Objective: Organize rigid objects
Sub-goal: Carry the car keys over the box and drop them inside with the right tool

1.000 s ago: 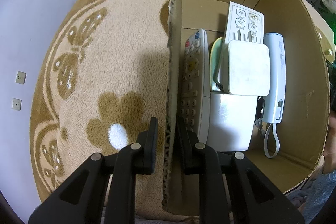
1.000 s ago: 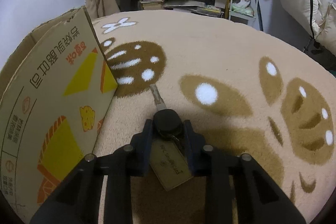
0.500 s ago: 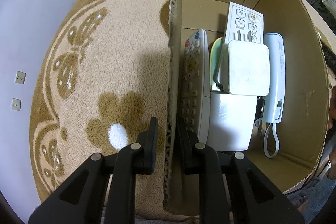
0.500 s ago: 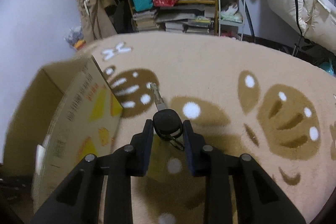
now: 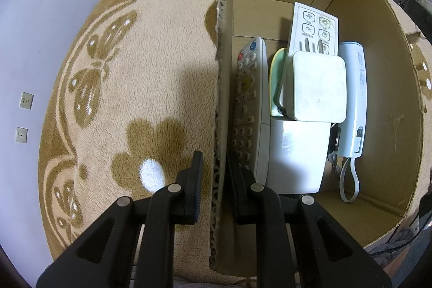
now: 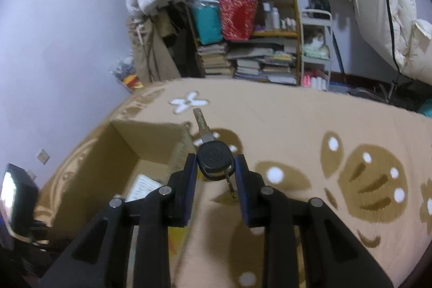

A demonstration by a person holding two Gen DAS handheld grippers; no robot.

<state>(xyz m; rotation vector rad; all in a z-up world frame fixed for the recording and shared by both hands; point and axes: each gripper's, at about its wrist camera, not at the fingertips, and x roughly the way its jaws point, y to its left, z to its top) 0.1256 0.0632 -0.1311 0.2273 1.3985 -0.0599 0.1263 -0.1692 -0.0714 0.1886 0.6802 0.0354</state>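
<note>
My left gripper (image 5: 215, 162) is shut on the left wall of an open cardboard box (image 5: 383, 66), one finger outside and one inside. Lying in the box are a white remote (image 5: 247, 104), a flat white remote (image 5: 313, 26), a square white charger (image 5: 316, 85), a white block (image 5: 295, 155) and a light blue device with a strap (image 5: 355, 99). My right gripper (image 6: 215, 166) is shut on a black-headed car key (image 6: 214, 159), held in the air with its blade pointing forward, to the right of the box (image 6: 113, 150).
The box stands on a beige rug with brown flower patterns (image 5: 140, 88) (image 6: 324, 131). A cluttered bookshelf (image 6: 248, 39), hanging coats and a white cart stand at the far wall. Wall sockets (image 5: 26, 100) are at the left.
My right gripper has risen with the key off the rug and swung toward the box, whose open top now shows below left. The left gripper has stayed on the box wall.
</note>
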